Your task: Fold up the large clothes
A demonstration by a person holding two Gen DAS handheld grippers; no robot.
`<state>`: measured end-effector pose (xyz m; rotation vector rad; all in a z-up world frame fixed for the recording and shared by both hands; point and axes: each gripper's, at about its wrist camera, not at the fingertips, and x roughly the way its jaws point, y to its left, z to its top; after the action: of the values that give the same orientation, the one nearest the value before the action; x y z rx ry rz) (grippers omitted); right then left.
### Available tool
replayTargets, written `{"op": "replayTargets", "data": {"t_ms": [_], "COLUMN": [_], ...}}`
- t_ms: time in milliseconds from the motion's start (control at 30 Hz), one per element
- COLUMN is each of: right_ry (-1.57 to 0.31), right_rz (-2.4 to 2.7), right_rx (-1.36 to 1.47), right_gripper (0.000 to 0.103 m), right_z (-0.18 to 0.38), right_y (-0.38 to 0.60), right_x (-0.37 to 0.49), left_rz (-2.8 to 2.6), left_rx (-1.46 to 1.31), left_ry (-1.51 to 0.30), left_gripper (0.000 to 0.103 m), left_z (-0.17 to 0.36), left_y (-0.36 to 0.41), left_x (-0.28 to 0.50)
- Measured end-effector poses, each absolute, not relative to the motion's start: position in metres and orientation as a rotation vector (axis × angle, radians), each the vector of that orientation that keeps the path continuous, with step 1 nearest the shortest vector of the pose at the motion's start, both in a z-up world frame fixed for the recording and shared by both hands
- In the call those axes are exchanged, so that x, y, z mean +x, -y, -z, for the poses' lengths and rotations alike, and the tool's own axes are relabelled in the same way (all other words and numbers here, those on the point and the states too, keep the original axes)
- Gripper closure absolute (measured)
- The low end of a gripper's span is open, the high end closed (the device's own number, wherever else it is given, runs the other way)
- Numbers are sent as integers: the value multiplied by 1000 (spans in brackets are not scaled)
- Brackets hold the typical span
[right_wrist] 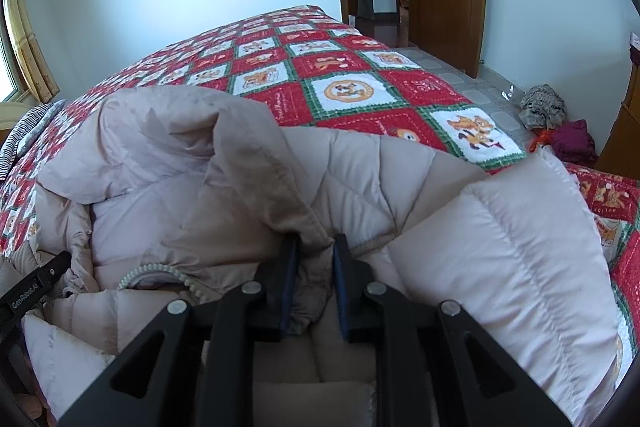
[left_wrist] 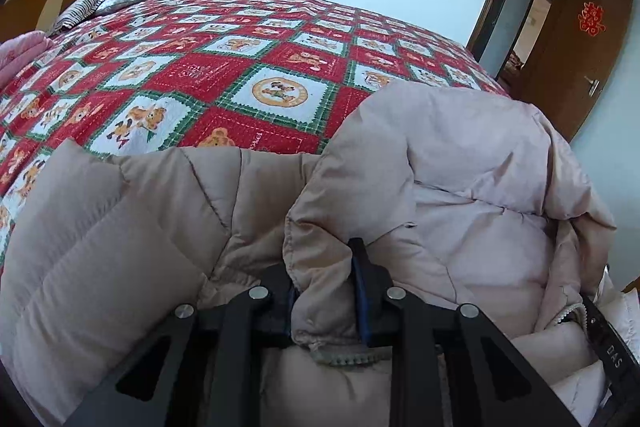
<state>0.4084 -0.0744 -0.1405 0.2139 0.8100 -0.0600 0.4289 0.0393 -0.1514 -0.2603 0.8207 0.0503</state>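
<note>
Jacket: puffy beige down jacket (left_wrist: pixel 460 155) heaped on the near edge of the bed (left_wrist: pixel 240 67).
Left claw (left_wrist: pixel 326 291): pinching the jacket's front edge.
Right claw (right_wrist: pixel 314 279): pinching the opposite edge.
Advice: lift both evenly, keep grips firm; slippery padding may slide.

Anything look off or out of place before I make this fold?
Nothing damaged or spilled. The puffer coat lies bunched and unzipped on the quilt, both grippers clamping fabric. Only oddity: clothes heaped on the floor by the far wall.
</note>
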Motion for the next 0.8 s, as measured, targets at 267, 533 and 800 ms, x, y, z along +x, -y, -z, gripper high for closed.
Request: {"op": "replayTargets", "data": {"t_ms": [267, 533, 800], "right_ry": [-577, -792, -1015], "right_rz": [142, 13, -156], "right_rx": [415, 398, 195], "right_gripper": [68, 68, 74], "right_z": [57, 72, 130], "right_y": [122, 73, 42], "right_x": [386, 494, 456], "left_rz": [-48, -42, -32], "left_rx": [-264, -273, -287], "left_ry": [-807, -799, -797], "left_gripper": [78, 78, 78], "left_z": [151, 151, 152], "left_y": [-39, -39, -42], "left_x": [427, 426, 428]}}
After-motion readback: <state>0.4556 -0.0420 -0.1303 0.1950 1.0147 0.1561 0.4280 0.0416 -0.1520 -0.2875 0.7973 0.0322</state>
